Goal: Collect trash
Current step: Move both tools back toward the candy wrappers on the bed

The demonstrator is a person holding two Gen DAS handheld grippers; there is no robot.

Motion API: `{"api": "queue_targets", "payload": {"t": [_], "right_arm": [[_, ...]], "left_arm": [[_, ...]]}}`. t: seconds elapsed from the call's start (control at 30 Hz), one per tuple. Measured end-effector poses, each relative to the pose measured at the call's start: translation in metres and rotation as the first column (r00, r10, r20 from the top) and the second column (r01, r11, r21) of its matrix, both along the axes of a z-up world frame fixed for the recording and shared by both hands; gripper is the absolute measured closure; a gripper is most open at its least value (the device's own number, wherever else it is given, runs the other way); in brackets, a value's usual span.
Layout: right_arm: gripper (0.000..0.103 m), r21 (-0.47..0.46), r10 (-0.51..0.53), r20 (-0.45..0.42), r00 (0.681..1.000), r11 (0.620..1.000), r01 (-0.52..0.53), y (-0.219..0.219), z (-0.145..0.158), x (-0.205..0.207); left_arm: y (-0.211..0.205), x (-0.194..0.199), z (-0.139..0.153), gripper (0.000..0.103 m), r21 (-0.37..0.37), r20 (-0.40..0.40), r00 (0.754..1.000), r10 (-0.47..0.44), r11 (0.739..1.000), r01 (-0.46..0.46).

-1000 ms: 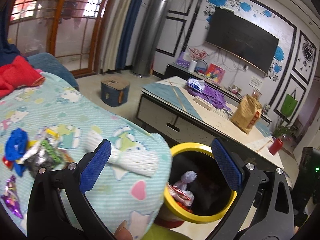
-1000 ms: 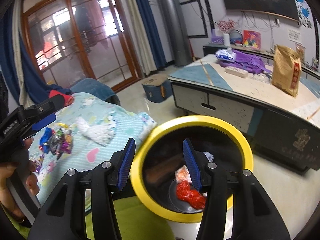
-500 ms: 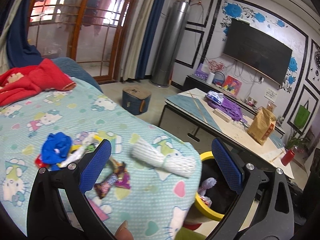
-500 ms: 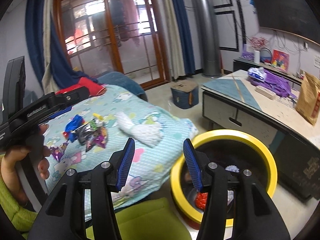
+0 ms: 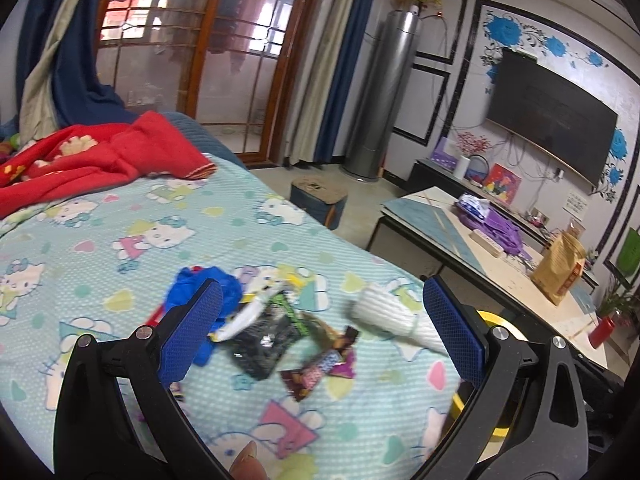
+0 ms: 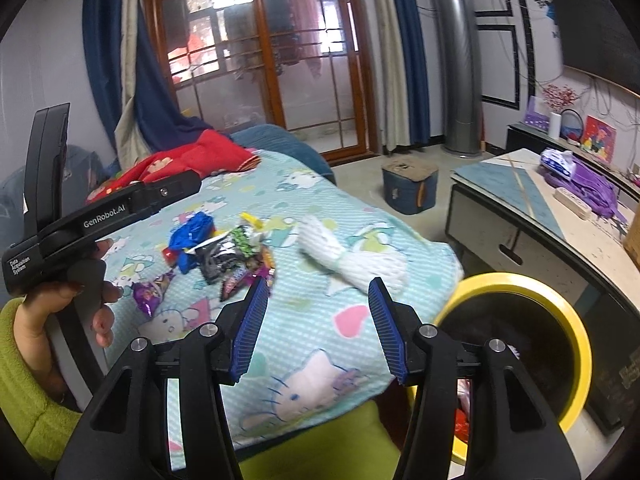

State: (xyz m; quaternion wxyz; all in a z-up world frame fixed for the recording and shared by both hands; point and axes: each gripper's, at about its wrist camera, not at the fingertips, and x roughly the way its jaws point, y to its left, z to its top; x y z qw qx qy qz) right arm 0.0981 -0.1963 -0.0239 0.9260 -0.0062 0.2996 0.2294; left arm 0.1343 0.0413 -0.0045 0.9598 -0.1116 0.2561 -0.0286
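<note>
left tool (image 6: 100, 216): "GenRobot.AI" | "Data Acquisition System"

I am in a home living room: a flat television (image 5: 552, 120) hangs on a wall painted with blue flowers, a low coffee table (image 5: 472, 240) stands before it, a cartoon-cat bedsheet (image 5: 120, 248) covers the couch, and curtained wooden glass doors (image 6: 260, 56) close off a balcony.
</note>
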Motion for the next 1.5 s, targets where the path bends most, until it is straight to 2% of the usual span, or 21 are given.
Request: {"api": "queue_targets", "payload": {"t": [0.3,0.5,0.53,0.6,0.73,0.87,1.03,1.1,1.17,1.3,1.43,1.5], "right_arm": [[0.052,-0.026,0.098,-0.043,0.994,0.995,-0.1,0.053,-0.007,0.019],[0.053,-0.002,0.125,-0.109,0.986,0.992,-0.126,0.075,-0.019,0.045],[0.055,-0.003,0.124,-0.122,0.985,0.992,-0.125,0.079,-0.022,0.05],[0.061,-0.002,0.127,-0.149,0.981,0.992,-0.129,0.087,-0.028,0.059],[0.063,-0.001,0.109,-0.181,0.977,0.994,-0.111,0.095,-0.036,0.073],[0.068,0.017,0.088,-0.227,0.97,0.996,-0.086,0.098,-0.045,0.087],[0.086,0.024,0.088,-0.241,0.967,0.996,-0.085,0.102,-0.05,0.092],[0.086,0.027,0.088,-0.233,0.969,0.996,-0.084,0.102,-0.05,0.09],[0.087,0.031,0.089,-0.221,0.971,0.996,-0.084,0.101,-0.049,0.086],[0.088,0.042,0.091,-0.204,0.975,0.996,-0.084,0.097,-0.046,0.08],[0.089,0.059,0.1,-0.192,0.976,0.994,-0.09,0.093,-0.042,0.074],[0.09,0.068,0.105,-0.187,0.977,0.993,-0.094,0.091,-0.04,0.071]], "left_arm": [[0.056,0.002,-0.008,0.011,-0.03,-0.049,0.993,0.11,0.993,-0.111],[0.086,0.006,-0.022,0.011,-0.06,-0.107,0.986,0.125,0.989,-0.132],[0.09,0.008,-0.025,0.013,-0.068,-0.12,0.985,0.124,0.989,-0.133],[0.095,0.011,-0.03,0.019,-0.08,-0.139,0.983,0.118,0.988,-0.13],[0.1,0.017,-0.039,0.032,-0.112,-0.168,0.982,0.091,0.988,-0.11],[0.098,0.025,-0.05,0.036,-0.13,-0.197,0.979,0.06,0.988,-0.087],[0.097,0.034,-0.058,0.046,-0.141,-0.214,0.976,0.041,0.987,-0.073],[0.098,0.037,-0.06,0.049,-0.152,-0.217,0.975,0.037,0.986,-0.072],[0.097,0.038,-0.061,0.065,-0.162,-0.219,0.975,0.03,0.985,-0.067],[0.1,0.041,-0.065,0.077,-0.179,-0.232,0.972,0.027,0.981,-0.07],[0.1,0.039,-0.066,0.102,-0.172,-0.238,0.971,0.033,0.982,-0.075],[0.101,0.036,-0.064,0.102,-0.171,-0.23,0.973,0.034,0.982,-0.075]]}}
